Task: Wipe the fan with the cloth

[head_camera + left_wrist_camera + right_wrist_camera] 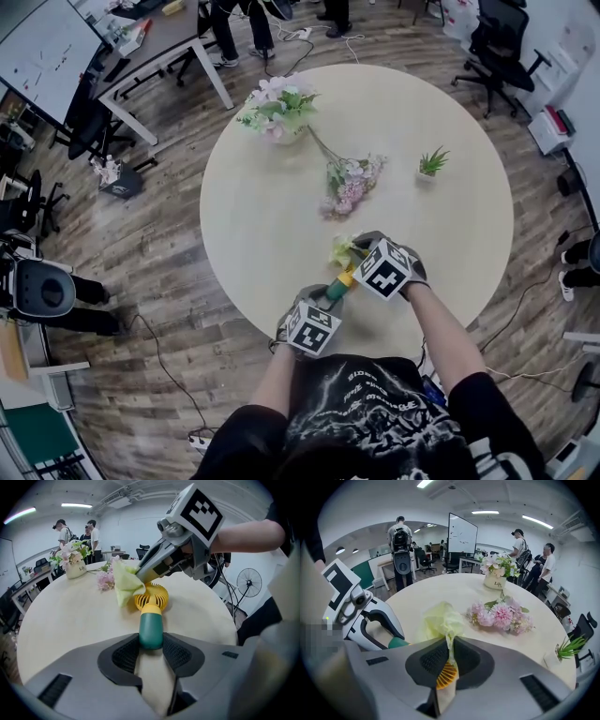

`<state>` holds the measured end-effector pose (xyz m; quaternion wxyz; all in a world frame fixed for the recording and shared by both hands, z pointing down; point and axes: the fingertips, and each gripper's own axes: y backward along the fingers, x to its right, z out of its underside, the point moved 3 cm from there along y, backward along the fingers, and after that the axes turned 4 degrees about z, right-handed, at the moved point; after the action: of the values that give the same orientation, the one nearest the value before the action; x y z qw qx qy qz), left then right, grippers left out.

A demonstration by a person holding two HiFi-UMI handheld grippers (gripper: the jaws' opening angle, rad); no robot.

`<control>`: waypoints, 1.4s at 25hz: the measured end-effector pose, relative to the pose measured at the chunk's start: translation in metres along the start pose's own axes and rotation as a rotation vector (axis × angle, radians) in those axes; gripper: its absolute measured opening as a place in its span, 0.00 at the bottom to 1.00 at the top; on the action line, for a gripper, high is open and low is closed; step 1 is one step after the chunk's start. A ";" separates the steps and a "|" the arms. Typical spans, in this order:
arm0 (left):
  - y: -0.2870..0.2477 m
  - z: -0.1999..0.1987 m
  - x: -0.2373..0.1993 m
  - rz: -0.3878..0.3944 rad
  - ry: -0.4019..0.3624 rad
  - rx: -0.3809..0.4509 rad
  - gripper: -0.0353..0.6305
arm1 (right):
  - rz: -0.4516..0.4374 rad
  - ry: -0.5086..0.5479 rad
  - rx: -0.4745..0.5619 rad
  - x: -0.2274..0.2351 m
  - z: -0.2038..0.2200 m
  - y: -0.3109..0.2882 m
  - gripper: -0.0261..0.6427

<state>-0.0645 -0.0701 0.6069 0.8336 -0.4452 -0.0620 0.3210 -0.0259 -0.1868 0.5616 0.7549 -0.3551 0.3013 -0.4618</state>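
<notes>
Wipe step in hand. Your L tongs (151, 644) are clamped on the fan (152, 599) handle, near the desk (262, 216) edge. R tongs (449, 654) pinch the cloth (440, 620), which lies on the grille. Next: sweep cloth across grille w/ light pressure, holding fan steady.

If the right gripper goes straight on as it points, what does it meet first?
Probably the round yellow grille of the small fan, under the pale green cloth pinched in the right gripper; depth is unclear.
</notes>
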 end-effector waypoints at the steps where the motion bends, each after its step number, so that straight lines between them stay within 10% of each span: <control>1: 0.000 0.000 0.000 -0.003 -0.002 -0.004 0.32 | -0.009 0.002 0.004 -0.004 -0.002 -0.001 0.09; 17: -0.003 -0.001 -0.002 -0.014 0.045 0.001 0.32 | -0.084 0.003 0.043 -0.046 0.006 0.016 0.09; 35: -0.004 0.001 -0.002 -0.011 0.033 -0.014 0.32 | -0.168 -0.321 0.034 -0.059 0.046 0.030 0.09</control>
<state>-0.0647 -0.0723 0.6109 0.8331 -0.4560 -0.0529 0.3086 0.0012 -0.1120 0.5708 0.7578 -0.4355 0.1384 -0.4658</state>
